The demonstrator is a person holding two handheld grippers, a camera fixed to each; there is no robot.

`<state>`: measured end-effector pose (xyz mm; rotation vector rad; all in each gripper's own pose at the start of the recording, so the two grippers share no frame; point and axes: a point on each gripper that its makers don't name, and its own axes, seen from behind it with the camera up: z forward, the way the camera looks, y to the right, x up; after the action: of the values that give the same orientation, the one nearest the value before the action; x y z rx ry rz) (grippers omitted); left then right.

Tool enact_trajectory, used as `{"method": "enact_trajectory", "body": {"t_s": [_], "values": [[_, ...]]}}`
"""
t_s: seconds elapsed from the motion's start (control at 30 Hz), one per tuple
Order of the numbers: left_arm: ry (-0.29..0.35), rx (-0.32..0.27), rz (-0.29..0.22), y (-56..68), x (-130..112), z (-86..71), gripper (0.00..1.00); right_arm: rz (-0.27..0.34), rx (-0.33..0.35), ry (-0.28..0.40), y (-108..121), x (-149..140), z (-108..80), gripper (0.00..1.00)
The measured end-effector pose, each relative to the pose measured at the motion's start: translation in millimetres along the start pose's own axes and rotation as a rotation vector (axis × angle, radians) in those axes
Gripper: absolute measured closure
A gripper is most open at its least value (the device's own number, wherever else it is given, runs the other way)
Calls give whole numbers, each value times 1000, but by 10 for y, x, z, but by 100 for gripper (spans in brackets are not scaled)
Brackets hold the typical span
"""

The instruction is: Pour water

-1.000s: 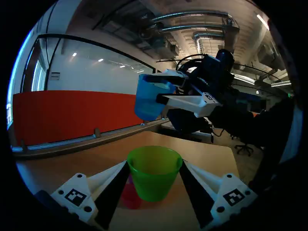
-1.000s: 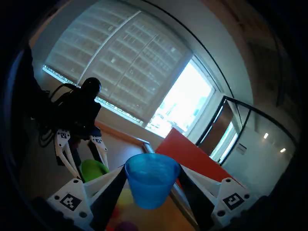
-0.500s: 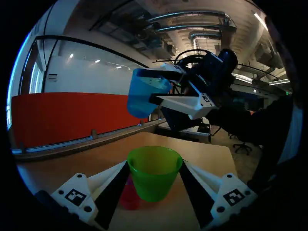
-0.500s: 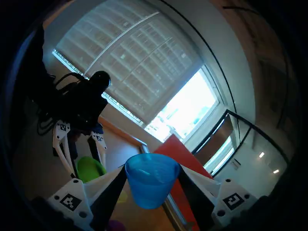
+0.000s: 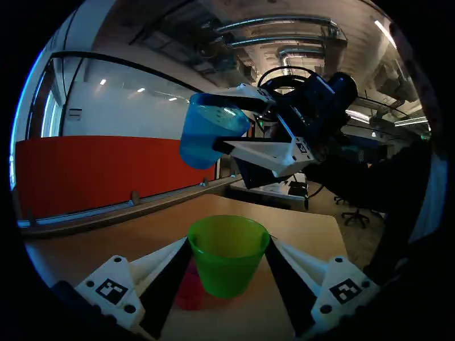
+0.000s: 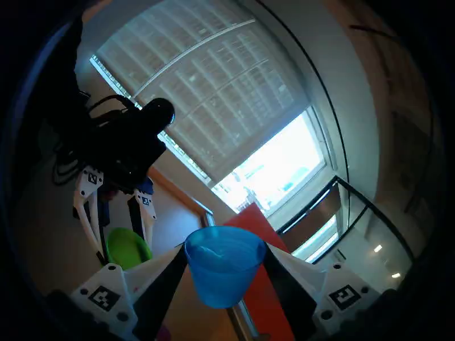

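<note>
The left gripper [image 5: 227, 245] clasps a green cup [image 5: 227, 270]; a blue cup [image 5: 206, 136] tilts higher.

The left gripper [image 5: 227, 245] points forward, its two white fingers pressed against either side of a green cup [image 5: 227, 267]. In the left gripper view, the right gripper [image 5: 220, 122] sits higher and further ahead, turned sideways with one finger above the other, both clamped on a tilted blue cup [image 5: 207, 136]. Behind it a dark-sleeved arm [image 5: 375, 187] reaches in from the right. In the right gripper view, the left gripper appears at the lower left, its fingers either side of the green cup
</note>
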<state>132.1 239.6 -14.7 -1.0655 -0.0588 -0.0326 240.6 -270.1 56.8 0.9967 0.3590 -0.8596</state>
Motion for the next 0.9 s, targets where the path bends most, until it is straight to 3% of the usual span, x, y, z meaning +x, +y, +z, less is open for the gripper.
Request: {"method": "enact_trajectory", "body": {"t_s": [0.9], "values": [[3,-20,8,51,24,68,13,-187,10,-32,-54,48,24,7]]}}
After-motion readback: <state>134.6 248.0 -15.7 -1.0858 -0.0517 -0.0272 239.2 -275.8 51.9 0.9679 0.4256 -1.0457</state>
